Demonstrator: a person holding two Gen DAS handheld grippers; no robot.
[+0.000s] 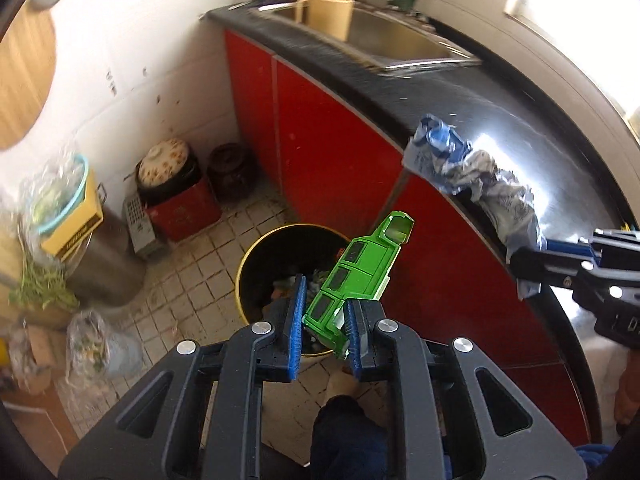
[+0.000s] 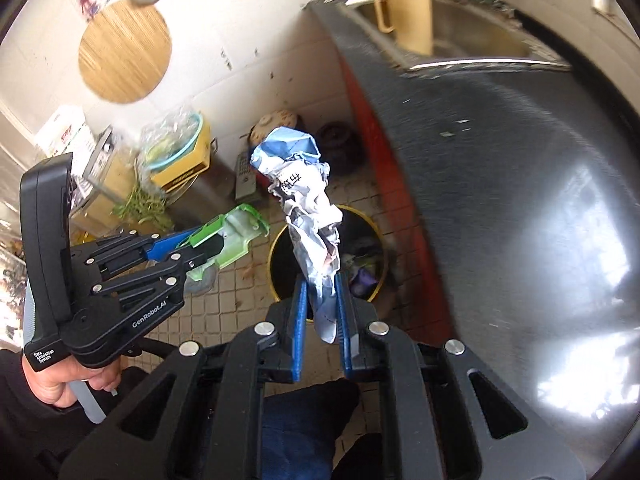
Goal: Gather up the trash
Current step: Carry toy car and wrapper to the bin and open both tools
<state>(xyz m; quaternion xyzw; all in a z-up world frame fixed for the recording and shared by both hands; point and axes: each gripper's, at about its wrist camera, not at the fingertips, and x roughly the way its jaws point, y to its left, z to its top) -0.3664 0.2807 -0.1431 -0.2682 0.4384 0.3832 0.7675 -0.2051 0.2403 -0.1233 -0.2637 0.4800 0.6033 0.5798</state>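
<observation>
Left gripper [image 1: 326,312] grasps a green toy car [image 1: 356,276]; right gripper [image 2: 322,300] clenches crumpled paper [image 2: 308,208]; both above the bin [image 1: 256,256].

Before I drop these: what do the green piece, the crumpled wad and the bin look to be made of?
Green piece: likely moulded plastic, glossy, with crisp window recesses like a toy car shell.
Wad: paper or thin printed wrapper, matte, sharply creased, blue and white with black print.
Bin: can't tell; dark inside, smooth yellow rim, possibly plastic or painted metal.
</observation>
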